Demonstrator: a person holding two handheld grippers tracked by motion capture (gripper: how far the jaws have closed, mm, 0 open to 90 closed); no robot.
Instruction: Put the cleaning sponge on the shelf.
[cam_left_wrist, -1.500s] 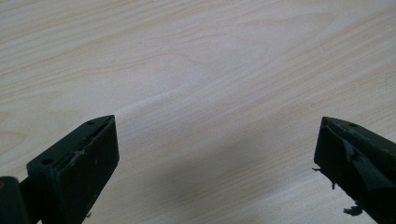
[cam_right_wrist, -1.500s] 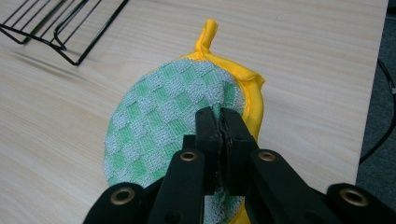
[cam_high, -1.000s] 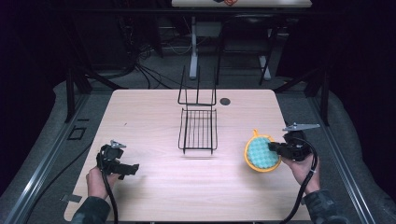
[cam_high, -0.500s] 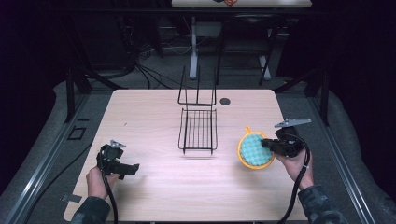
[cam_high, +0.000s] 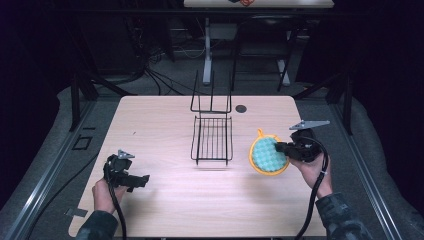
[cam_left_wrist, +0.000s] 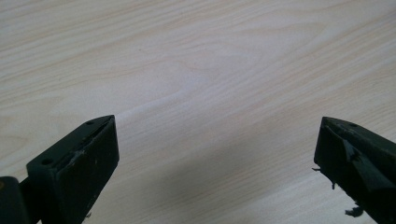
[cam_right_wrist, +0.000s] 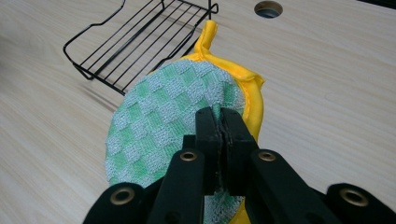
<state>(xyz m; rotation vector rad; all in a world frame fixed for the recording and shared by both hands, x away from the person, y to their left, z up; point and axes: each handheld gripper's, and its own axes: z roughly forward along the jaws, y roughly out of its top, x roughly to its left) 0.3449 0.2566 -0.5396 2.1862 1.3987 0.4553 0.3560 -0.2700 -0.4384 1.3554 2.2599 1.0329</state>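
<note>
A round pot holder (cam_high: 267, 154), green-checked with a yellow rim and loop, hangs just above the table at the right. My right gripper (cam_high: 284, 148) is shut on its edge; in the right gripper view the two jaws pinch the pot holder (cam_right_wrist: 173, 112) at my gripper's tips (cam_right_wrist: 219, 116). A black wire rack (cam_high: 212, 135) stands at the table's middle, to the left of the pot holder, also seen as the rack (cam_right_wrist: 140, 42) beyond the cloth. My left gripper (cam_high: 142, 180) rests low at the front left, jaws wide apart (cam_left_wrist: 215, 154) over bare wood, holding nothing.
The light wooden table (cam_high: 160, 120) has a round cable hole (cam_high: 241, 108) behind the rack. Dark floor, cables and table legs lie beyond the far edge. A cable trails from each gripper toward the front edge.
My right gripper has carried the pot holder leftward toward the rack and lifted it a little. The left gripper has stayed where it was.
</note>
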